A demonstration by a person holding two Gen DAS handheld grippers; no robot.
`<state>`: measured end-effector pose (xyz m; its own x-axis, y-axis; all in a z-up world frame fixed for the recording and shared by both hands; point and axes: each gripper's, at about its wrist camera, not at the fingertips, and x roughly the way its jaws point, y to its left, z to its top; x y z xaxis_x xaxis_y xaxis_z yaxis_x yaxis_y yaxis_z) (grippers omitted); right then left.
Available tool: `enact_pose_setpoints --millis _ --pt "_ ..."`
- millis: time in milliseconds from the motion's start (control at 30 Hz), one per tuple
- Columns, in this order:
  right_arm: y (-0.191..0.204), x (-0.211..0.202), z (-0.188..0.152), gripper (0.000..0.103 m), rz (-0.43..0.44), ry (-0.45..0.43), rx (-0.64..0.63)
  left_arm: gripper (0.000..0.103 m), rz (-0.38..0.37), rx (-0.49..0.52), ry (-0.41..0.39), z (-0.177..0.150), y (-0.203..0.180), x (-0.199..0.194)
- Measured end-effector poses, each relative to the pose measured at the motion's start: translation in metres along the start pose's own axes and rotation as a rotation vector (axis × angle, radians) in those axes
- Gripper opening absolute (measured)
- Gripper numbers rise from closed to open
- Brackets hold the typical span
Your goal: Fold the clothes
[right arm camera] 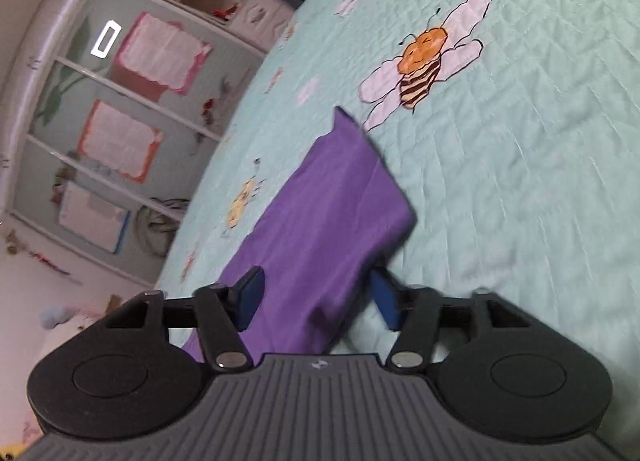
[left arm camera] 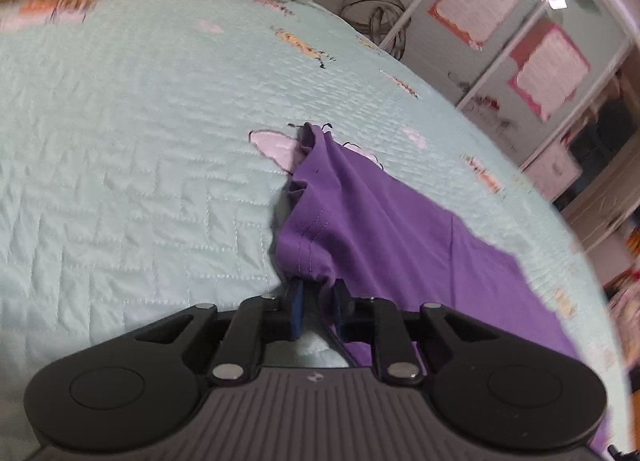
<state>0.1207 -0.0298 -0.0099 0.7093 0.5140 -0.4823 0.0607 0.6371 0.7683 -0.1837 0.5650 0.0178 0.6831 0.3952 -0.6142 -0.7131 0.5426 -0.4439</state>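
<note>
I'm pinching a bunched, stitched hem of the purple garment in my left claw, lifting it so the cloth is trailing ahead and rightward over the quilted bed. My right claw is hanging wide open, straddling a raised fold of the same fabric without clamping it. Looks like I'm mid-fold; next I'm guessing the right needs to close on that edge so both can carry it across evenly.
</note>
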Motion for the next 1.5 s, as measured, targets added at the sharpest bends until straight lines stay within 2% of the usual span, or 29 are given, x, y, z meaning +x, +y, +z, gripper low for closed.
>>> enact_pose_setpoints --millis 33,133,333,433,467,500,567,633,733,800,867,933,967,1000,1133,1200,1233,1267,1300,1333,1367,1433,1467,1500 --pt "-0.003 0.002 0.006 0.001 -0.03 0.006 -0.026 0.017 0.017 0.037 -0.006 0.0 -0.005 0.001" --pt "-0.018 0.005 0.018 0.0 0.003 0.037 -0.065 0.018 0.05 0.118 -0.021 -0.002 -0.012 0.004" --pt "-0.032 -0.014 0.027 0.001 0.059 0.097 -0.046 0.024 0.06 0.135 -0.017 -0.007 -0.005 -0.011" --pt "-0.034 -0.053 0.022 0.021 0.034 0.084 -0.077 0.036 0.134 0.152 -0.033 -0.017 0.001 -0.046" --pt "-0.032 -0.067 0.017 0.031 0.047 0.101 -0.11 0.036 0.15 0.158 -0.04 -0.022 0.003 -0.06" --pt "-0.031 -0.081 0.011 0.035 0.061 0.119 -0.144 0.036 0.132 0.172 -0.049 -0.031 0.003 -0.078" --pt "-0.025 -0.114 -0.011 0.035 0.102 0.161 -0.213 0.038 0.09 0.202 -0.063 -0.049 0.003 -0.114" --pt "-0.019 -0.149 -0.036 0.035 0.147 0.205 -0.282 0.047 -0.026 0.261 -0.054 -0.071 -0.005 -0.15" --pt "-0.01 -0.202 -0.073 0.035 0.214 0.272 -0.386 0.066 -0.181 0.419 -0.013 -0.108 -0.036 -0.184" --pt "0.0 -0.217 -0.097 0.035 0.235 0.305 -0.426 0.068 -0.247 0.53 0.047 -0.136 -0.057 -0.188" --pt "0.01 -0.212 -0.122 0.035 0.235 0.329 -0.432 0.067 -0.228 0.593 0.119 -0.161 -0.066 -0.182" --pt "0.014 -0.215 -0.134 0.034 0.236 0.35 -0.452 0.06 -0.199 0.61 0.209 -0.177 -0.057 -0.177" --pt "0.016 -0.218 -0.138 0.029 0.238 0.36 -0.464 0.049 -0.188 0.626 0.223 -0.181 -0.046 -0.185" --pt "0.018 -0.221 -0.143 0.022 0.239 0.371 -0.476 0.046 -0.177 0.642 0.237 -0.185 -0.035 -0.194" --pt "0.024 -0.233 -0.161 0.02 0.244 0.413 -0.526 0.043 -0.084 0.72 0.237 -0.183 0.005 -0.231" --pt "0.028 -0.239 -0.17 0.022 0.246 0.433 -0.55 0.041 -0.075 0.702 0.221 -0.175 0.006 -0.242" --pt "0.029 -0.242 -0.175 0.022 0.247 0.444 -0.563 0.041 -0.08 0.692 0.211 -0.172 0.005 -0.247" --pt "0.031 -0.245 -0.18 0.022 0.249 0.454 -0.575 0.043 -0.129 0.675 0.191 -0.169 -0.003 -0.25" --pt "0.033 -0.248 -0.184 0.022 0.25 0.465 -0.587 0.049 -0.176 0.666 0.17 -0.17 -0.013 -0.252" --pt "0.035 -0.24 -0.184 0.022 0.25 0.445 -0.562 0.058 -0.217 0.663 0.153 -0.17 -0.024 -0.248" --pt "0.039 -0.225 -0.18 0.022 0.25 0.404 -0.511 0.062 -0.251 0.66 0.14 -0.171 -0.034 -0.243" --pt "0.042 -0.196 -0.177 0.024 0.246 0.35 -0.403 0.065 -0.26 0.664 0.157 -0.178 -0.049 -0.217" --pt "0.041 -0.182 -0.182 0.024 0.239 0.355 -0.341 0.064 -0.256 0.664 0.172 -0.18 -0.054 -0.204" --pt "0.038 -0.171 -0.193 0.023 0.24 0.382 -0.292 0.061 -0.22 0.656 0.215 -0.181 -0.049 -0.191"
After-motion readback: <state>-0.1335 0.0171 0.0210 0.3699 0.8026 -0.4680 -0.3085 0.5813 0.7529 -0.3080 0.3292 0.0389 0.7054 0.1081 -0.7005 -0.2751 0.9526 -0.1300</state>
